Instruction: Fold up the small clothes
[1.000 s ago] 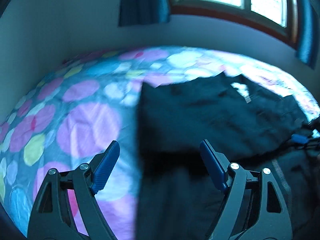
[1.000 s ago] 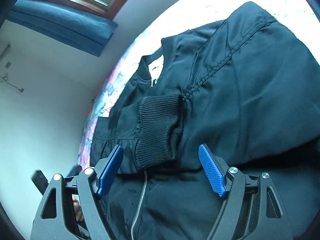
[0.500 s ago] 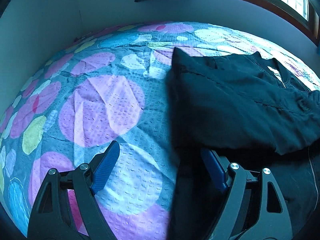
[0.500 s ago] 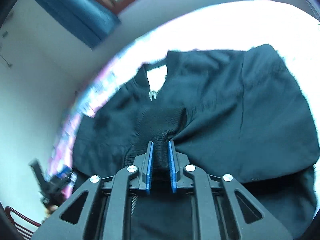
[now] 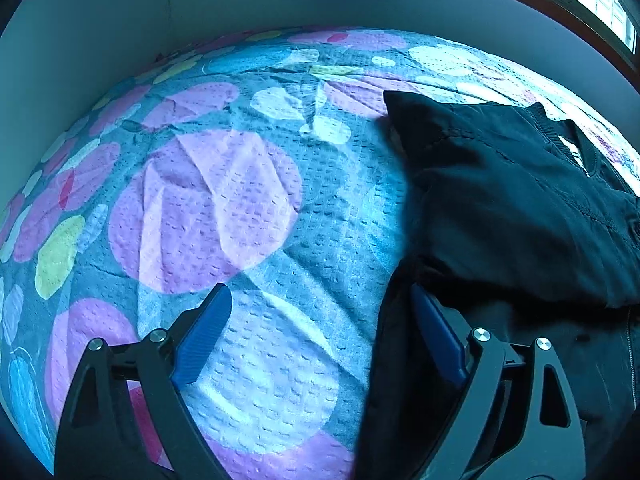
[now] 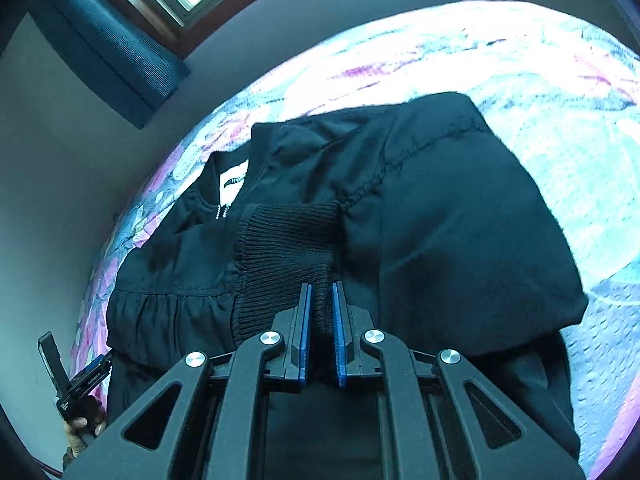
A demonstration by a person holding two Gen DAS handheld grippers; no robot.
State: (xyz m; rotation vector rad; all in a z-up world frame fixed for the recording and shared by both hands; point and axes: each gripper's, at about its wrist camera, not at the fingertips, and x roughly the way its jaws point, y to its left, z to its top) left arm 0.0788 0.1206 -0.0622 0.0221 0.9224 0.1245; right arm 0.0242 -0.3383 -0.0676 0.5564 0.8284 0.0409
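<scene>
A small black zip jacket [image 6: 440,216] lies on a bed with a dotted bedspread [image 5: 208,200], both sleeves folded across its front. My right gripper [image 6: 320,300] is shut on the ribbed cuff [image 6: 288,240] of one sleeve, near the jacket's middle. My left gripper [image 5: 320,312] is open and empty at the jacket's left edge [image 5: 384,340]; its right finger [image 5: 436,332] rests over the black fabric, its left finger [image 5: 204,332] over the bedspread. The jacket also shows in the left wrist view [image 5: 520,208].
The bed meets grey walls [image 5: 120,32] at the back and left. A window with dark blue curtains [image 6: 116,48] is above the far side. The left gripper and the hand holding it show at the lower left of the right wrist view [image 6: 76,384].
My right gripper closed on the ribbed cuff and now holds it. My left gripper moved left, off the jacket body, to its left edge and stayed open.
</scene>
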